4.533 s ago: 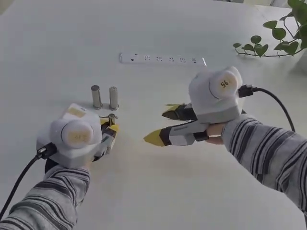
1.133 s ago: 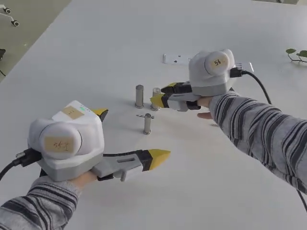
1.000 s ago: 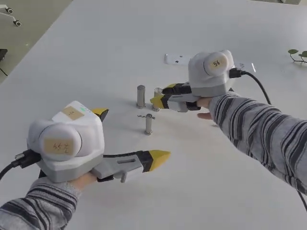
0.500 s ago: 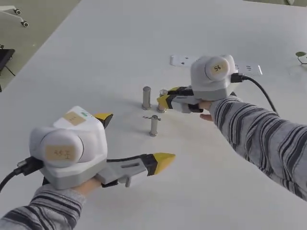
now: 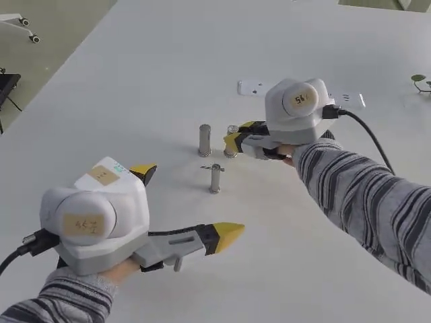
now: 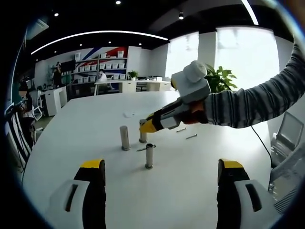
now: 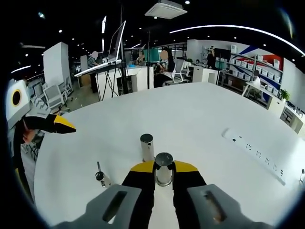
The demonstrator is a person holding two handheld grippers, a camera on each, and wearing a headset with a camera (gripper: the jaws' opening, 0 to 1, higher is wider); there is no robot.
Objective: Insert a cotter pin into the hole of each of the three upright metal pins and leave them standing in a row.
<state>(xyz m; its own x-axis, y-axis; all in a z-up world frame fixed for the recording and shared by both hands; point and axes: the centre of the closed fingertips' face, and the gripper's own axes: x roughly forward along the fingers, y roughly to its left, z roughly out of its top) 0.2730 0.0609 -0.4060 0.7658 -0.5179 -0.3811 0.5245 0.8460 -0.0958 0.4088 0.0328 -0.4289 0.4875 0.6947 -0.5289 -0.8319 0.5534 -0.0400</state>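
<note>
Your right gripper (image 5: 232, 141) has its jaws pinched in narrow on the gripped pin (image 7: 164, 168), with a yellow tip on each side just below its cap. That pin is upright between them, dead centre at 12 o'clock in the right gripper view. I can't tell if its base is touching the table (image 5: 135, 81) or sitting a hair off it. In the head view the bare pin (image 5: 205, 139) stands just beside it at 9 o'clock, with a small gap between them. The finished pin (image 5: 215, 180) is at about 7 o'clock from the gripped one, a bit nearer to you, with a cotter pin (image 5: 210, 167) poking sideways through its top. Your left gripper (image 5: 187, 202) is down at your near left, off the table, with its jaws spread wide and nothing in them. In the left gripper view the finished pin sits roughly at 12 o'clock ahead of those jaws, well clear of both tips. Two loose cotter pins (image 6: 191, 136) lie flat on the table at about 2 o'clock from it. A power strip (image 5: 252, 87) lies past your right gripper at 12 o'clock.
</note>
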